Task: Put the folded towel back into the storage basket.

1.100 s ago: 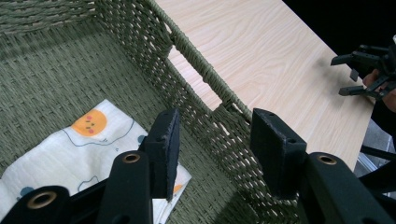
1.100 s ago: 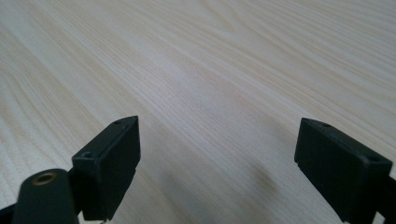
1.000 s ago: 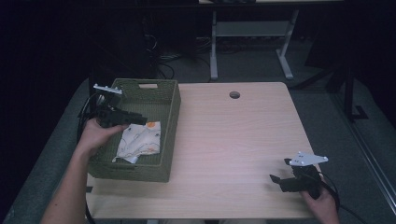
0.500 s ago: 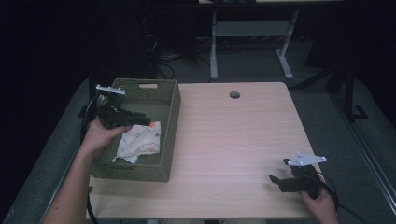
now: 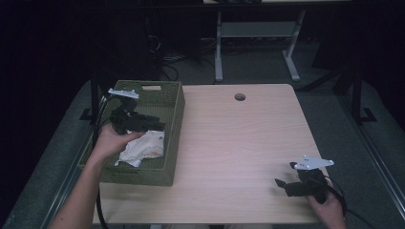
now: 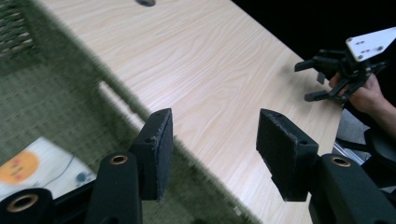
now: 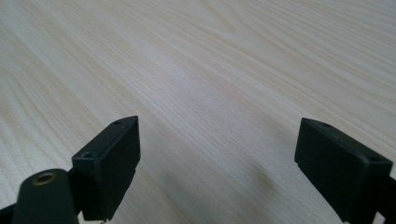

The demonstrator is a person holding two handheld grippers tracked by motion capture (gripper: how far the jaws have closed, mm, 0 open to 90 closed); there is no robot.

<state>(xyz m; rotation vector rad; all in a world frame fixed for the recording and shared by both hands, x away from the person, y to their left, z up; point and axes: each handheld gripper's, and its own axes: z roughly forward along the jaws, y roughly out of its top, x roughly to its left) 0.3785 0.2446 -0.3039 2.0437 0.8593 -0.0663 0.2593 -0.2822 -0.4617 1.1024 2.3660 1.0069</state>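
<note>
Left tongs (image 5: 152, 125) hanging spread wide, empty, over the basket (image 5: 173, 143); cloth (image 5: 143, 148) lying inside. Could easily snag the woven wall and drag it. Right tongs (image 5: 282, 183) gaping too, parked on the worktop (image 5: 239, 143).

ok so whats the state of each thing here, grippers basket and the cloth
left gripper: open, empty, above the basket's right wall
right gripper: open, empty, low over bare table
green woven basket: upright on the table, holds the cloth
white cloth: crumpled, lying in the basket
</note>
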